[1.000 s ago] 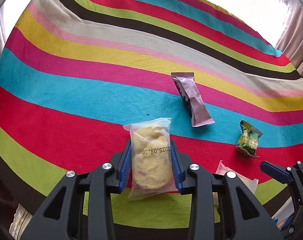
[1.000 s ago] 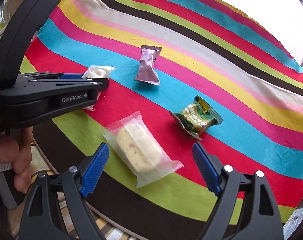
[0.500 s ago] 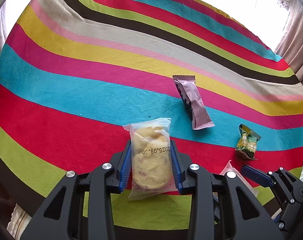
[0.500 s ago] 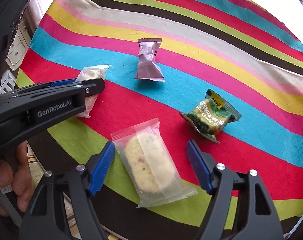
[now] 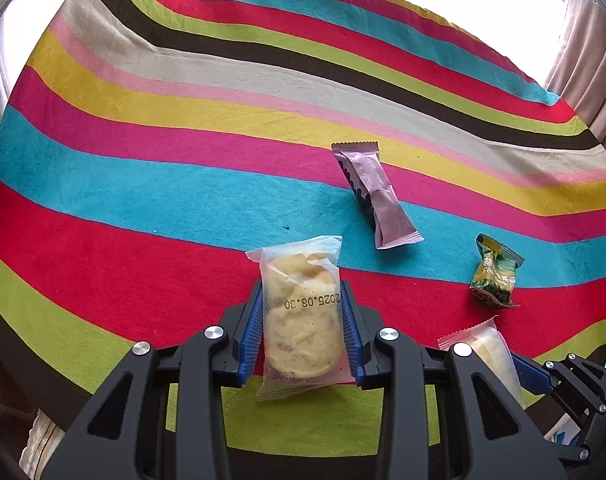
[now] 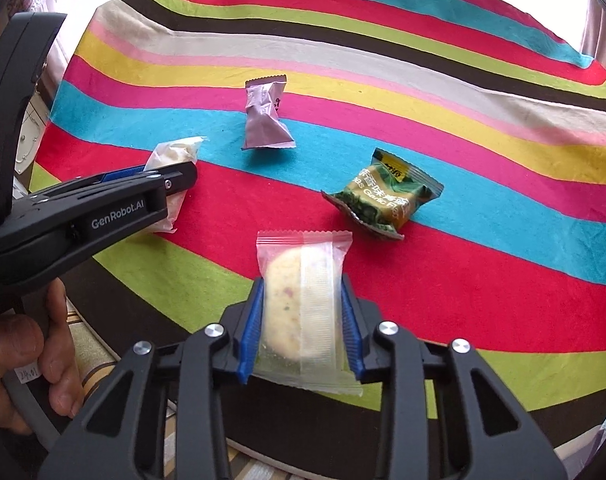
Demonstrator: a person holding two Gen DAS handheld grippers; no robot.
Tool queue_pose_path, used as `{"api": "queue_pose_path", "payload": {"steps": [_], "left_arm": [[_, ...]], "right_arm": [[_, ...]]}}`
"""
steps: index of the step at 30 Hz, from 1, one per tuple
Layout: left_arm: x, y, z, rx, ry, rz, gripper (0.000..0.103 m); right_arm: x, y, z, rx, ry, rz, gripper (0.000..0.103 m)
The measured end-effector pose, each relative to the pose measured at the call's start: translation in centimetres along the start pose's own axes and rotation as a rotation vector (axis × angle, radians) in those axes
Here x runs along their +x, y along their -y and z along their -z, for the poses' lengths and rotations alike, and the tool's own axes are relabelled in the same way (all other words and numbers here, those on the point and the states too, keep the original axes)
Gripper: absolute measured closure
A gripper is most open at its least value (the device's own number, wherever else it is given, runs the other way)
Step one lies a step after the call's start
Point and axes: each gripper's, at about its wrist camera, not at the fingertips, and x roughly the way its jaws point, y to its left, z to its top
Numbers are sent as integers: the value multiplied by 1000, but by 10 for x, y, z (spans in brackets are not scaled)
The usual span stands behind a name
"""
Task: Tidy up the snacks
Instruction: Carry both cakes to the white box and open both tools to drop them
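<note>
My left gripper [image 5: 302, 320] is shut on a clear-wrapped yellow cookie [image 5: 301, 320] stamped 2025.08.30, held just above the striped cloth. My right gripper [image 6: 302, 320] is shut on a second clear-wrapped cookie [image 6: 303, 308]; that cookie also shows at the lower right of the left wrist view [image 5: 491, 348]. A pink wrapped bar [image 5: 373, 196] [image 6: 265, 118] lies on the blue and pink stripes. A green garlic-pea packet [image 5: 496, 272] [image 6: 383, 196] lies to its right. The left gripper [image 6: 171, 178] with its cookie [image 6: 175, 156] shows at the left of the right wrist view.
A round table under a striped cloth [image 5: 183, 120] fills both views. Its near edge [image 6: 343, 432] runs just below the grippers. Curtains [image 5: 583, 60] hang at the far right. A hand [image 6: 31, 368] holds the left gripper's handle.
My right gripper moved in over the second cookie and closed on it; it was open before. The left gripper kept its cookie and barely moved.
</note>
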Motion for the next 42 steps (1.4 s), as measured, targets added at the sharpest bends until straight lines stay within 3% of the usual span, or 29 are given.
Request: {"api": "queue_pose_path", "payload": {"steps": [24,33,42], "left_arm": [[-51,33,27,55,31,56,69],[-71,75,48,135,14,119,69],[-87,140,77,268,-30,218,69]], "right_arm": [[-55,45,43,192,76,-58,68],[-82,73,68,250,120,-54,68],[-107,114,116,325,134,-13,68]]}}
